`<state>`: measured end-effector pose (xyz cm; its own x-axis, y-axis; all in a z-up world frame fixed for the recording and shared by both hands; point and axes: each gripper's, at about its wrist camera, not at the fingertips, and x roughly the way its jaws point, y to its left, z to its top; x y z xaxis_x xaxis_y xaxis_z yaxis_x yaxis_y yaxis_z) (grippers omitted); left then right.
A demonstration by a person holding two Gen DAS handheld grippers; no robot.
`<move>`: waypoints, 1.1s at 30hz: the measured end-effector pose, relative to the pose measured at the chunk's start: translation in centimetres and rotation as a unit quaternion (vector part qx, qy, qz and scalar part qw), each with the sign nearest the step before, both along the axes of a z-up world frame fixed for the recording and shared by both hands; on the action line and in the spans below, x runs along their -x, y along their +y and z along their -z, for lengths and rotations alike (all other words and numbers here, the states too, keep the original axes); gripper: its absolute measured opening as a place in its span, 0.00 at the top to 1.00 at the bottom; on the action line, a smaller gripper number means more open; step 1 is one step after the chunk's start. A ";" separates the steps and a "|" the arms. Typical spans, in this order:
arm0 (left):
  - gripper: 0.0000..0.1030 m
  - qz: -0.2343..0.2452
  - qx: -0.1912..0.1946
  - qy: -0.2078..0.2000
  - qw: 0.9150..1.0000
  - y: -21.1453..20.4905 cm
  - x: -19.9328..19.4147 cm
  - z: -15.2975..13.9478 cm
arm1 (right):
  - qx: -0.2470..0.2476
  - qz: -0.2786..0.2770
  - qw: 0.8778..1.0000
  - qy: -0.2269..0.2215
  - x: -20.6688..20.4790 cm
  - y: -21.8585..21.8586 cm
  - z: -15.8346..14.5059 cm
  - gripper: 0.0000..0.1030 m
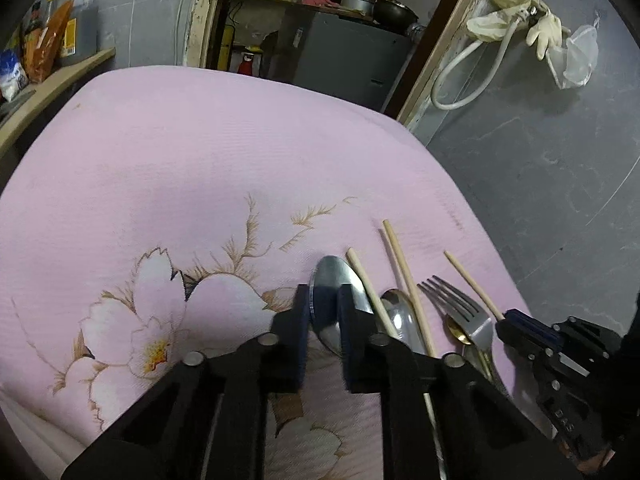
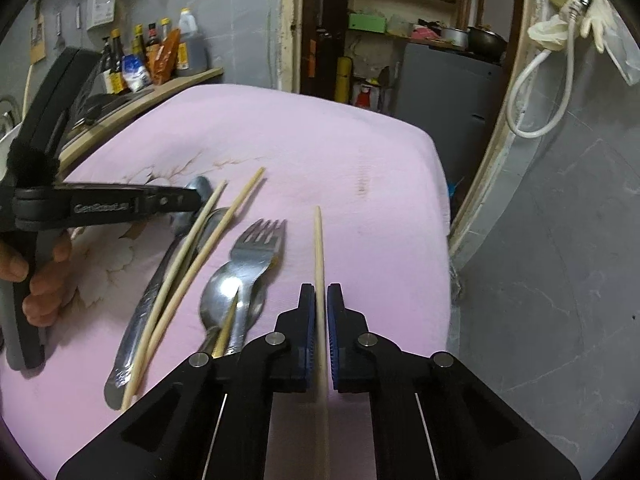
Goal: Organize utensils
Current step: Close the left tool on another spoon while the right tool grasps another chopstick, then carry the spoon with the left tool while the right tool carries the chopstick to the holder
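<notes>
Utensils lie on a pink flowered cloth. My left gripper is shut on a large steel spoon, whose bowl sticks out past the fingers. My right gripper is shut on a single wooden chopstick that points away from me. Between them lie two more chopsticks, a steel fork and a smaller spoon. The left gripper shows in the right wrist view at the left, over the large spoon. The right gripper shows in the left wrist view at the right.
The cloth-covered table ends near the grey wall on the right. A wooden shelf with bottles stands at the back left. A doorway with a grey cabinet lies behind. A white hose and gloves hang on the wall.
</notes>
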<state>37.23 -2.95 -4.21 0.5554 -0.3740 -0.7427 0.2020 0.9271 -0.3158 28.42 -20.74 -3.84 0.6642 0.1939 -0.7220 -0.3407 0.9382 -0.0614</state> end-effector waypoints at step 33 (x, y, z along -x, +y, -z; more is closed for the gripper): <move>1.00 -0.008 -0.050 -0.214 0.975 -2.2 9.2 -5.7 | -0.096 -0.019 0.995 -0.022 -1.5 0.8 -5.1 0.97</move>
<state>27.99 -5.10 1.49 0.8283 -0.2993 -0.4735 0.2801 0.9533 -0.1128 29.96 -19.98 1.25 0.6838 0.3510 -0.6397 -0.3767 0.9206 0.1025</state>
